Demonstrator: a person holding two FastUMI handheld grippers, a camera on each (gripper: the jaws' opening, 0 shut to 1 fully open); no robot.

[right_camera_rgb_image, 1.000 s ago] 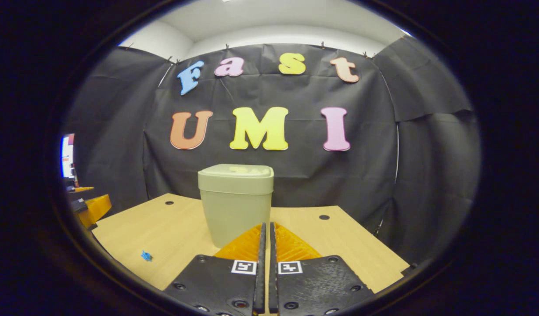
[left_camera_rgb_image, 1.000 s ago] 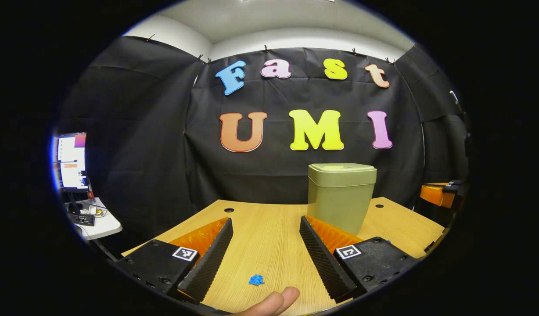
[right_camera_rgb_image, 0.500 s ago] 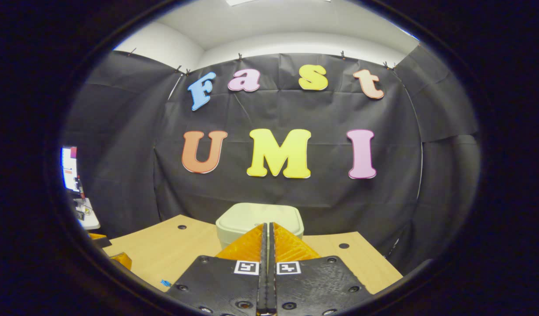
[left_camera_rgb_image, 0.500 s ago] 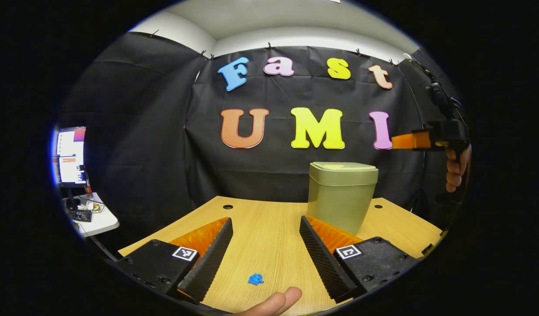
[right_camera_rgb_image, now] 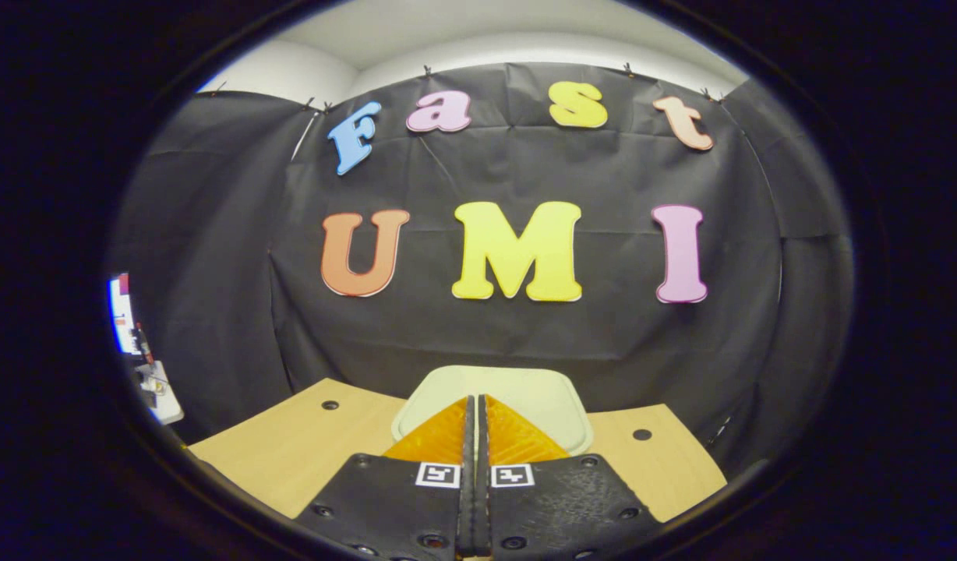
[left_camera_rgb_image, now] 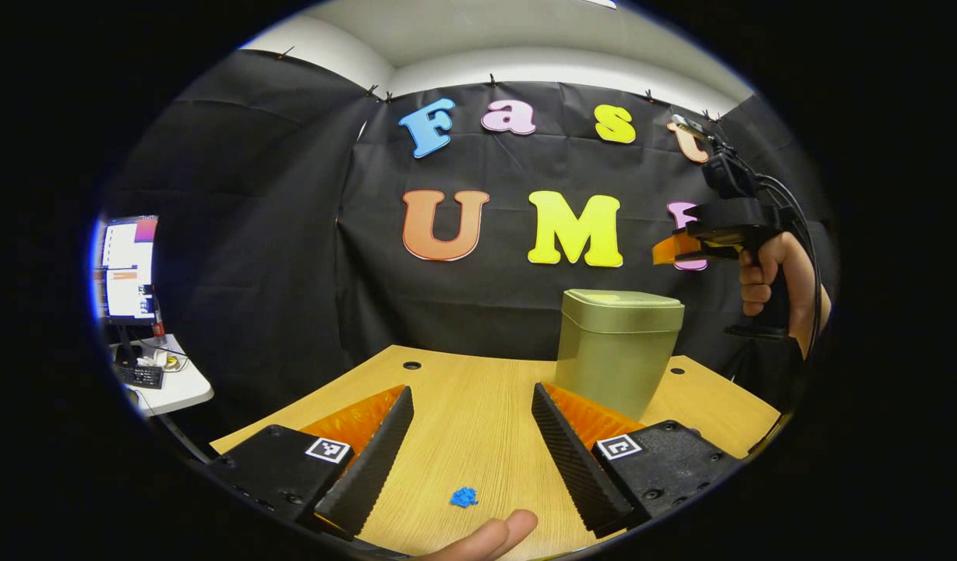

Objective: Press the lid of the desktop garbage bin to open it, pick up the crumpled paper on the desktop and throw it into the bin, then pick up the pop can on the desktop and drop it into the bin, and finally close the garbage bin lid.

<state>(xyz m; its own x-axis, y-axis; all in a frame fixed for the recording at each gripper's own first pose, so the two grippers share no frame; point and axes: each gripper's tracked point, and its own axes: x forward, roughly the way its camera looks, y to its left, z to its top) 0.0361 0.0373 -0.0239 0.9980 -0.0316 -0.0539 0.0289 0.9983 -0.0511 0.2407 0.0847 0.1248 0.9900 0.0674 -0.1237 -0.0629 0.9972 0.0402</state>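
**Closed gripper above the closed bin**

The left gripper (left_camera_rgb_image: 471, 425) hangs low over the pale wooden surface (left_camera_rgb_image: 478, 397), jaws spread wide. Right of it stands the olive-green plastic bin (left_camera_rgb_image: 619, 347), lid down. Above it, the right gripper (right_camera_rgb_image: 474, 436) is clenched, empty.

black cloth wall (left_camera_rgb_image: 291, 234) | wooden desk (left_camera_rgb_image: 463, 413) | white ceiling (left_camera_rgb_image: 486, 39)

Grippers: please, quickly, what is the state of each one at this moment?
Left gripper: open, holding nothing, low over the table.
Right gripper: shut, holding nothing, above the bin lid.
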